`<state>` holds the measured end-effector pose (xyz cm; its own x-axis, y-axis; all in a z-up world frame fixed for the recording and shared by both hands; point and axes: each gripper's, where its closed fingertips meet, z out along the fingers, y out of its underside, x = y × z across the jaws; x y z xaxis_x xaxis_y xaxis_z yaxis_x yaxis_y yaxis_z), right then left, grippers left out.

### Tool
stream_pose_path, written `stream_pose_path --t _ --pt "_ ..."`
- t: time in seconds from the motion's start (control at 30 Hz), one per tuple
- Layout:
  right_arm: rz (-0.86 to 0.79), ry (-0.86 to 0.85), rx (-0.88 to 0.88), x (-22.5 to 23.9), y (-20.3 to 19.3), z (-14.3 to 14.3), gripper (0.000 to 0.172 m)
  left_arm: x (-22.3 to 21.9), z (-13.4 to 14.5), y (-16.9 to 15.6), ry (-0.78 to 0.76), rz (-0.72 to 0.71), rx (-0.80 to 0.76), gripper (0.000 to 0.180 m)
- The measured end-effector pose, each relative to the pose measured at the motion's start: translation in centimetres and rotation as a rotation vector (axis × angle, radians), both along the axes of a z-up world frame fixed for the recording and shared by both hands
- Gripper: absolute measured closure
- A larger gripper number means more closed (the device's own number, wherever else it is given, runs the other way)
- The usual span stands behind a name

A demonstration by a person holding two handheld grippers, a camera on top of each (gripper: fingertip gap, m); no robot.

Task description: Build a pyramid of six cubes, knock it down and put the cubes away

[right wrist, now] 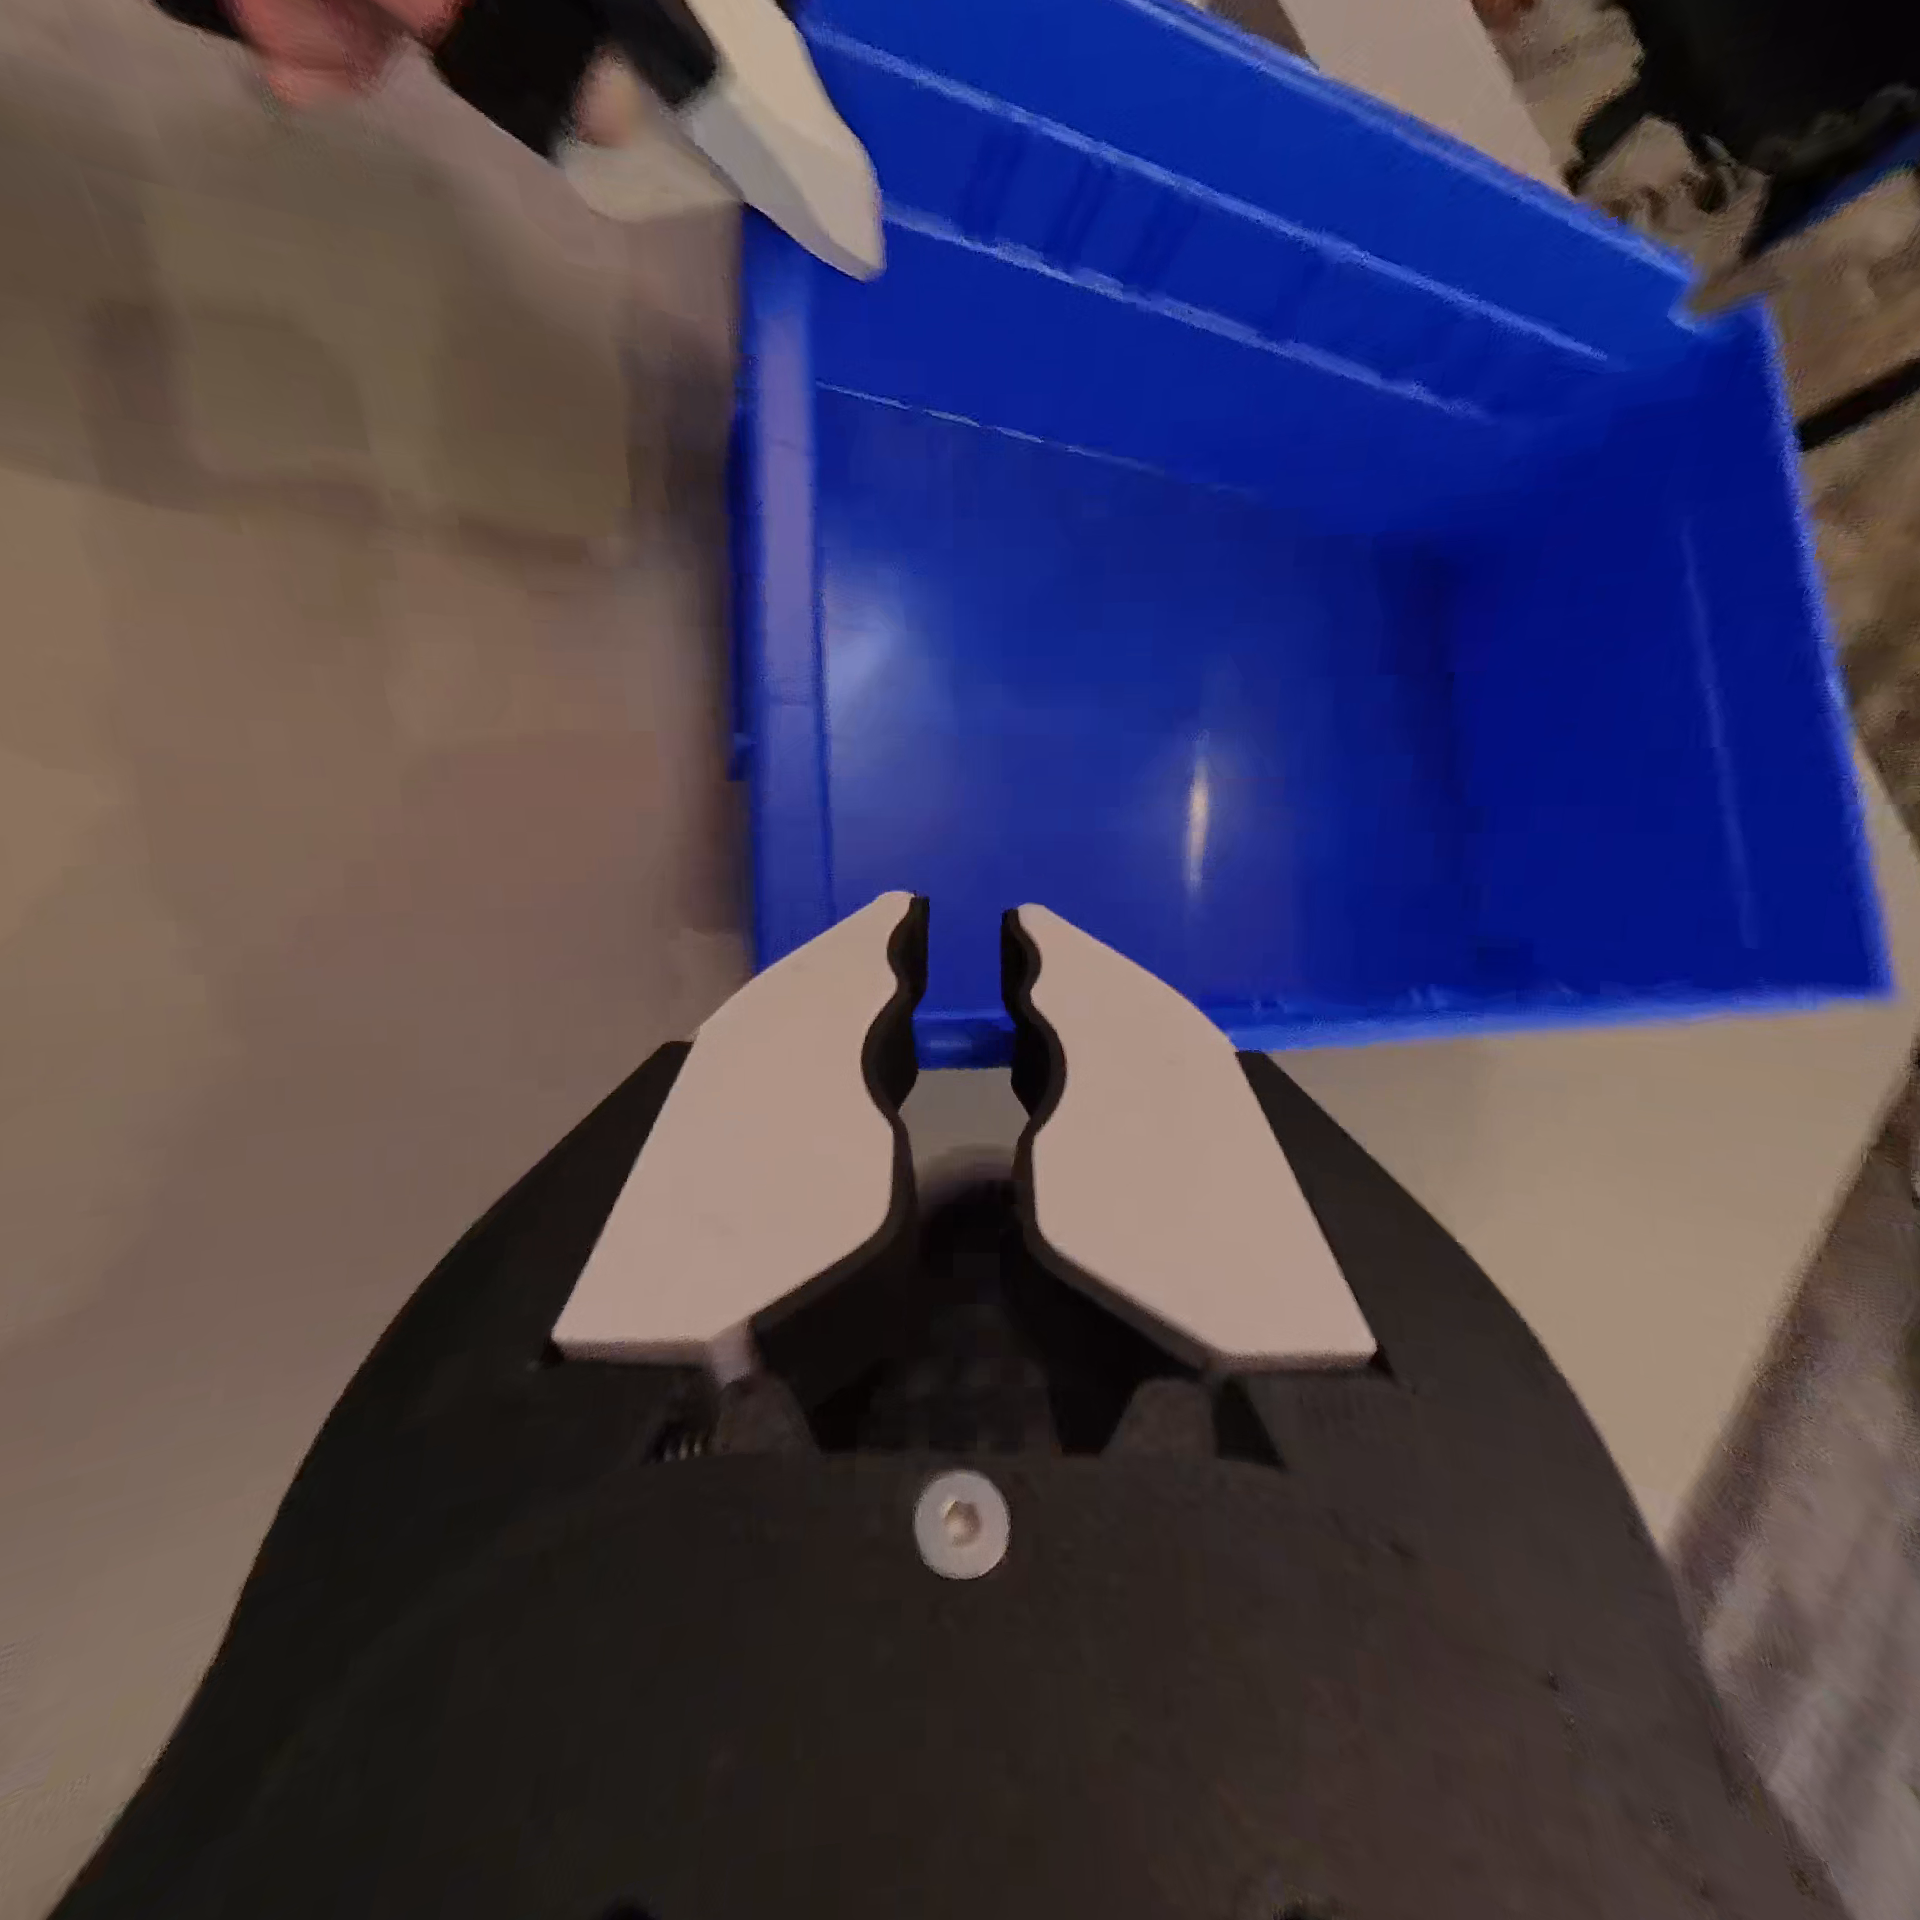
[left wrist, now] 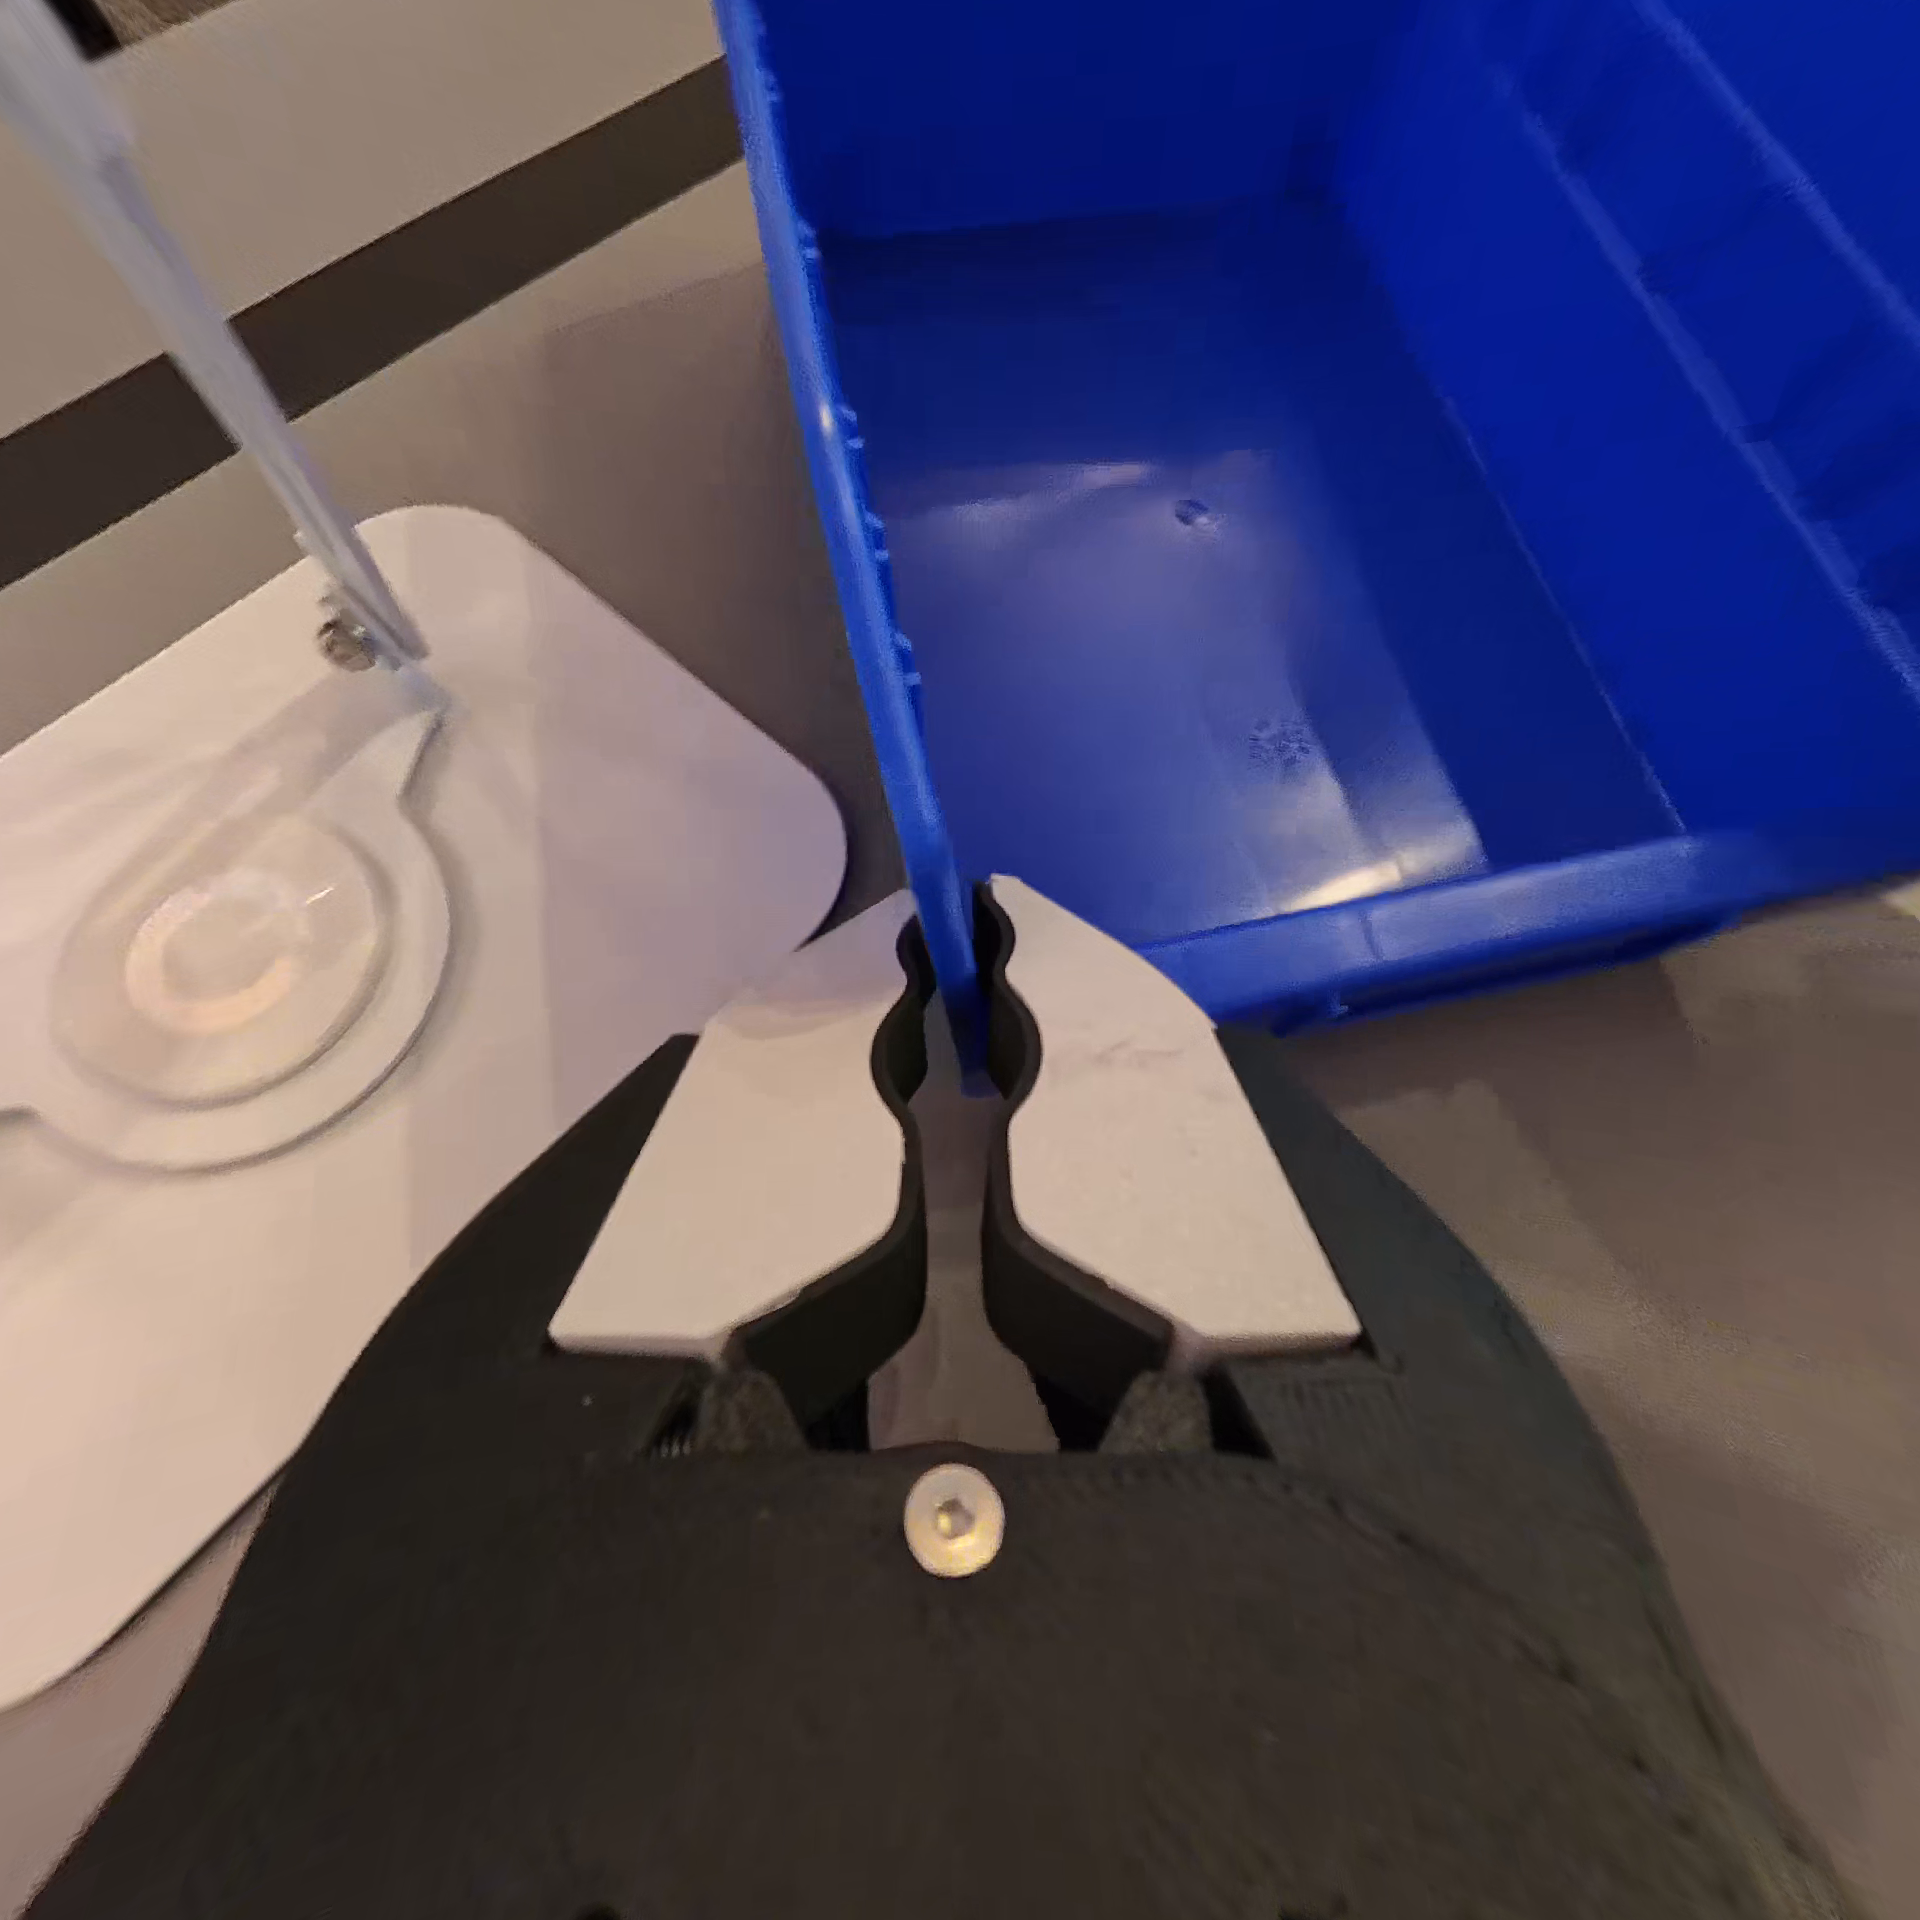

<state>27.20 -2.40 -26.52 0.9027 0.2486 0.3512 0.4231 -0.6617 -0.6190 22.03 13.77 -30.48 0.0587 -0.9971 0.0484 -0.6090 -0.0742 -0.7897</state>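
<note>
A blue plastic bin (left wrist: 1195, 675) stands on the grey table and its inside shows no cubes. My left gripper (left wrist: 951, 914) is shut on the bin's left wall (left wrist: 831, 416), with one pad on each side of the rim near a corner. In the right wrist view the same bin (right wrist: 1247, 623) lies ahead, and the left gripper (right wrist: 790, 197) shows at its far left corner. My right gripper (right wrist: 964, 914) is open and empty, and hovers over the bin's near rim (right wrist: 1455, 1003). No cube shows in either view.
A white base plate (left wrist: 571, 831) with a slanted pole (left wrist: 156, 260) lies left of the bin. A person's hand (right wrist: 312, 42) holds the left gripper. The table's right edge and the carpeted floor (right wrist: 1818, 1455) show at the right. One gripper's finger ends stand about 20 centimeters off the other's.
</note>
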Motion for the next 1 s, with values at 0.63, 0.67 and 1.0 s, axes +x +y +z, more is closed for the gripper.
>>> stream_pose_path --t 0.63,0.67,1.0 --pt "-0.151 -0.047 -0.029 23.7 -1.9 0.1 0.164 15.2 0.7 -8.5 -0.092 -0.068 -0.149 0.157" --pt "-0.145 -0.04 -0.023 24.6 -2.1 0.1 0.165 15.9 0.7 -9.0 -0.096 -0.065 -0.162 0.155" --pt "-0.135 0.0 -0.009 28.9 -1.9 0.3 0.165 19.2 0.8 -11.3 -0.173 -0.032 -0.239 0.15"
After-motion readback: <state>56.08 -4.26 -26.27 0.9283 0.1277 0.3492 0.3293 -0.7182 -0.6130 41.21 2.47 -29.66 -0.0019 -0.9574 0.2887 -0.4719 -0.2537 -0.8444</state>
